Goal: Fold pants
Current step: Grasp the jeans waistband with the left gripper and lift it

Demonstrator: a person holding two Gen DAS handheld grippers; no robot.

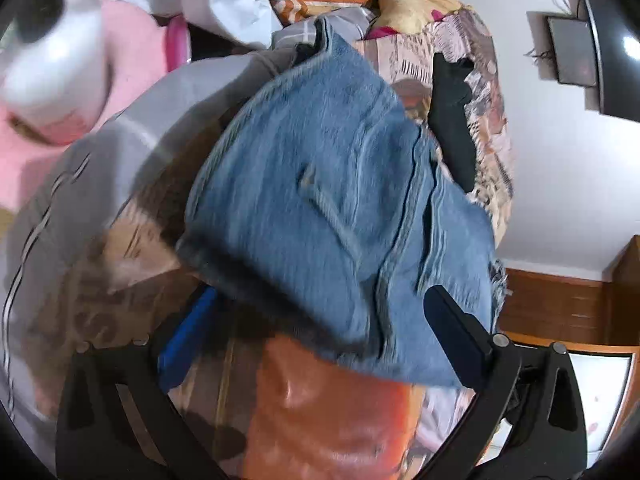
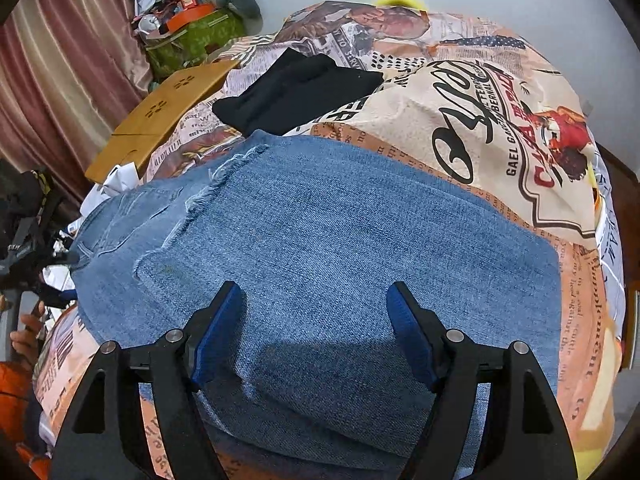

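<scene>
Blue denim pants (image 2: 320, 232) lie folded on a bed with a printed newspaper-pattern cover (image 2: 500, 120); a frayed hem (image 2: 208, 192) lies across the top layer at the left. My right gripper (image 2: 316, 304) is open just above the denim's near part, holding nothing. In the left wrist view the same pants (image 1: 320, 208) are blurred by motion. My left gripper (image 1: 320, 304) is open, its fingers either side of the denim's near edge, not closed on it.
A folded black garment (image 2: 296, 88) lies beyond the jeans. A wooden board (image 2: 164, 120) and a green box of clutter (image 2: 192, 36) sit at the far left by a curtain. A grey cloth (image 1: 120, 152), pink fabric (image 1: 132, 56) and a wooden cabinet (image 1: 560, 304) show in the left view.
</scene>
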